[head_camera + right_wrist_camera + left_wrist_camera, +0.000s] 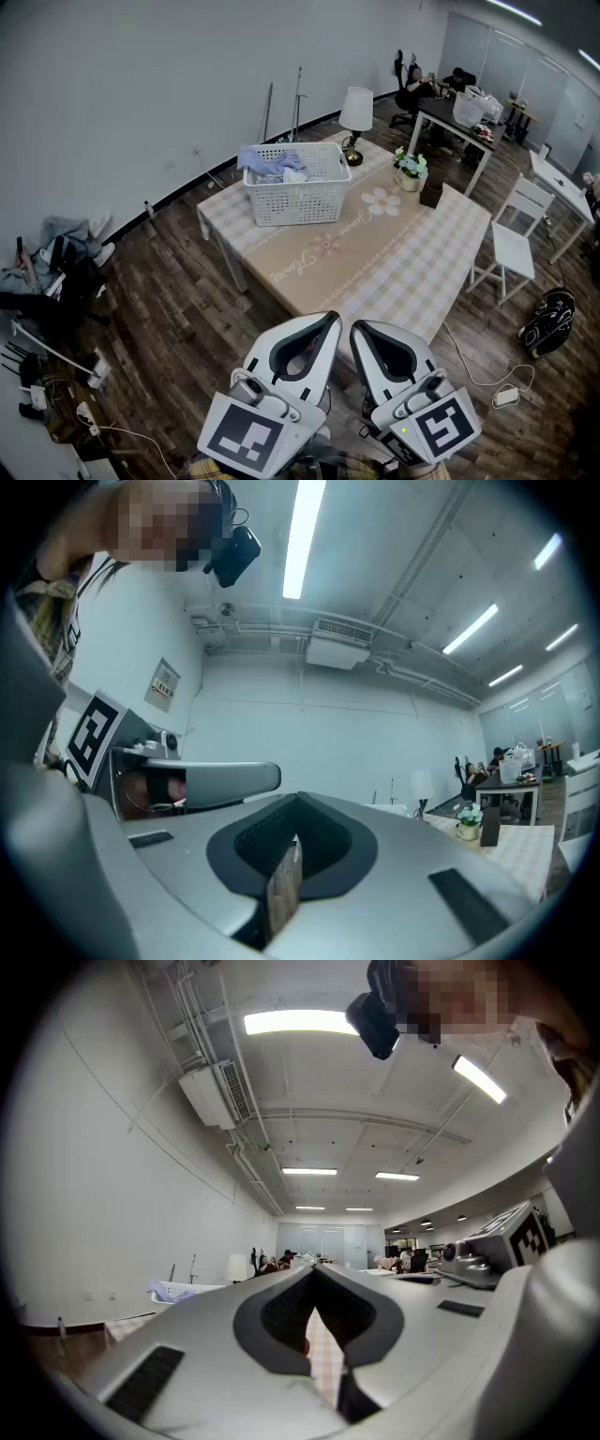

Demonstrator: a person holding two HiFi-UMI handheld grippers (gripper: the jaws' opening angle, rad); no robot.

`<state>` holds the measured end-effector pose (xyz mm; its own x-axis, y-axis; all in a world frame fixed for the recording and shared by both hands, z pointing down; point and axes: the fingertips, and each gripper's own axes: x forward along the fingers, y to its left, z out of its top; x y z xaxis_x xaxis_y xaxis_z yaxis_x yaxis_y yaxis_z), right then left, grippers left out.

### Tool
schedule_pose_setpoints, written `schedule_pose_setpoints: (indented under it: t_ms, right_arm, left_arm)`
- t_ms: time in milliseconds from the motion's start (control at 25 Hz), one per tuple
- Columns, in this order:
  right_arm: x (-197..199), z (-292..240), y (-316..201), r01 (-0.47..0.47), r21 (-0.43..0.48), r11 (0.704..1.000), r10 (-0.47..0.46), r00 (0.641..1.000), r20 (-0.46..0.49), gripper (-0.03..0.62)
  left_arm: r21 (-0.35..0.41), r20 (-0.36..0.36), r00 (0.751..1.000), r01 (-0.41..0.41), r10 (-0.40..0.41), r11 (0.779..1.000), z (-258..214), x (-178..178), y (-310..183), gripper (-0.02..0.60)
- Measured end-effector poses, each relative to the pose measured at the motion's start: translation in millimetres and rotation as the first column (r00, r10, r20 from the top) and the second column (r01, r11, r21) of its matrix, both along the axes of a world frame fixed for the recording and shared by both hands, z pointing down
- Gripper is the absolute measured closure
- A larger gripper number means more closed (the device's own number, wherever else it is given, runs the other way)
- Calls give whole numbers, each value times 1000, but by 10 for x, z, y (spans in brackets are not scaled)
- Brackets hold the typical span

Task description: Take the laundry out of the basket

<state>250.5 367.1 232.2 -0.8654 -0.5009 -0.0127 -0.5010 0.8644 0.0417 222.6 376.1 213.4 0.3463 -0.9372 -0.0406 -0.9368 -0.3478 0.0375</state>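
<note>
The fingers [211, 1330] of the left gripper [315, 1269] are closed tight together and empty, and so are those of the right gripper [298, 799]; the two sit side by side, level, tips aimed across the counter [394, 267]. The basket [300, 204] stands at the counter's far end, well apart from both sets of fingers and slightly left of where they point. The laundry [274, 165], bluish and white cloth, lies heaped inside it, a fold draped over the far left rim.
</note>
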Motion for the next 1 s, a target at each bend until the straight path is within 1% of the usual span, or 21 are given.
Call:
schedule_pose_setpoints:
  t_ms: [200,360,440,560,680,840,1000]
  right_arm:
    - [54,-7,-33,-11,-7,1000,11,1000,24,577]
    - [108,-4,-18,-2,-9,1000,2,999,33,577]
    - [141,-16,-35,-4,-7,1000,5,999,50,577]
    - [184,33,-30,13,-5,1000,-12,999,37,577]
    - [202,25,-47,15,-9,1000,-14,998,64,577]
    - [138,28,-55,41,-12,999,-40,997,68,577]
    - [-36,69,-127,64,-16,998,-63,996,55,577]
  left_arm:
    - [3,-4,1000,4,-4,1000,3,39,-13,557]
    - [3,-4,1000,13,-13,1000,17,92,3,557]
    - [1,-7,1000,23,-23,1000,39,120,1,557]
    - [0,-10,999,41,-41,999,71,138,12,557]
    - [-4,-11,998,66,-66,998,100,134,36,557]
    - [-11,-9,995,96,-96,995,114,70,59,557]
    - [-9,-10,992,124,-124,992,130,-104,7,557]
